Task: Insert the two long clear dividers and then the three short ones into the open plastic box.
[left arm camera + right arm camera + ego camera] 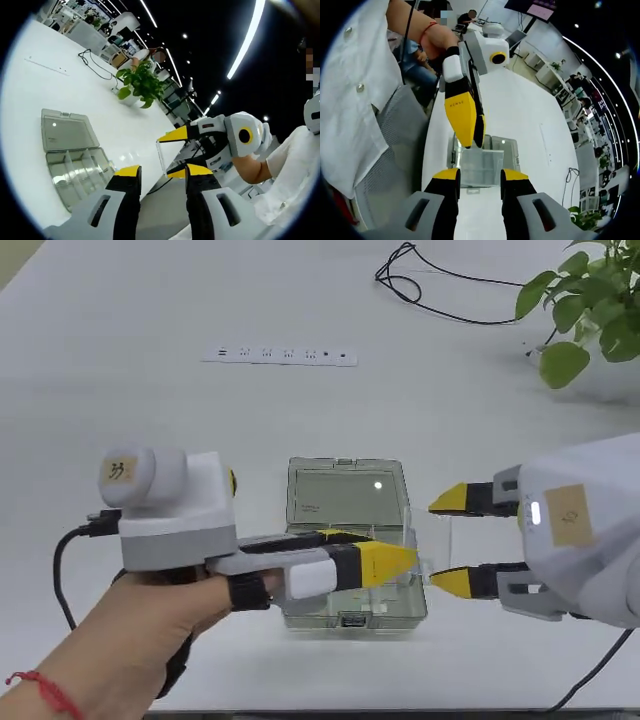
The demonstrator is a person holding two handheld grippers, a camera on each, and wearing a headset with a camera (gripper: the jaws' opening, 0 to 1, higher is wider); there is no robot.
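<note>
Box (300,612) of clear plastic lies open on the white workbench (150,420), lid (345,490) folded flat behind it, and thin clear partitions (82,159) already stand in its tray. The right gripper (435,543) hovers just beside the box's right edge, a clear divider (481,167) pinched by its ends between the yellow jaw tips and held up off the bench. The left gripper (390,548), in the person's hand (150,610), reaches over the box from the left, its jaws apart with nothing between them, tips near the divider. A power strip (280,355) and a leafy plant (585,300) sit farther back on the bench.
</note>
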